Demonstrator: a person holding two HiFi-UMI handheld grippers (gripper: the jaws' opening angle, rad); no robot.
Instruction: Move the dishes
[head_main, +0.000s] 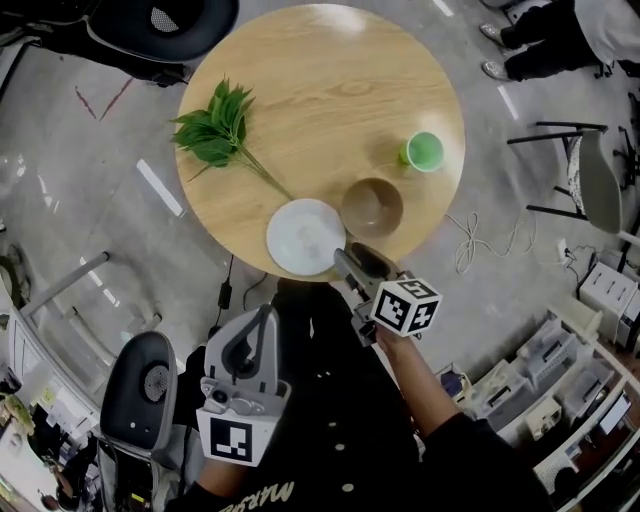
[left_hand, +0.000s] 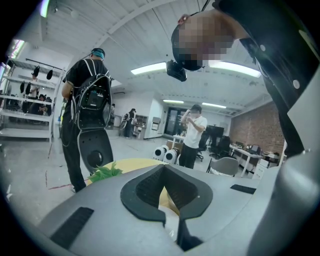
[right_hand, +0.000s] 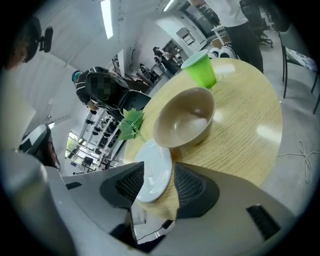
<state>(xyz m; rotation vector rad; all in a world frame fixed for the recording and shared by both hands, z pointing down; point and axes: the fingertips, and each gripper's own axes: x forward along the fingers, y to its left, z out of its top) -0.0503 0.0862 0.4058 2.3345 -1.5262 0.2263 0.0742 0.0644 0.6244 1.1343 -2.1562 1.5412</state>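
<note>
The white plate (head_main: 305, 237) lies at the near edge of the round table (head_main: 330, 80), just beside a brown bowl (head_main: 372, 207). The right gripper (head_main: 352, 262) has its jaws apart around the plate's near rim, pads not pressing. A green cup (head_main: 423, 151) and a leafy sprig (head_main: 215, 130) sit farther off. The left gripper (head_main: 264, 315), jaws closed on nothing, hangs off the table

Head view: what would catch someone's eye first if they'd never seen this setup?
A round light-wood table fills the middle, a leafy green sprig at its left. Near its front edge sit a white round plate and a tan bowl, with a bright green cup farther back on the right. The right gripper hangs open at the plate's rim.
</note>
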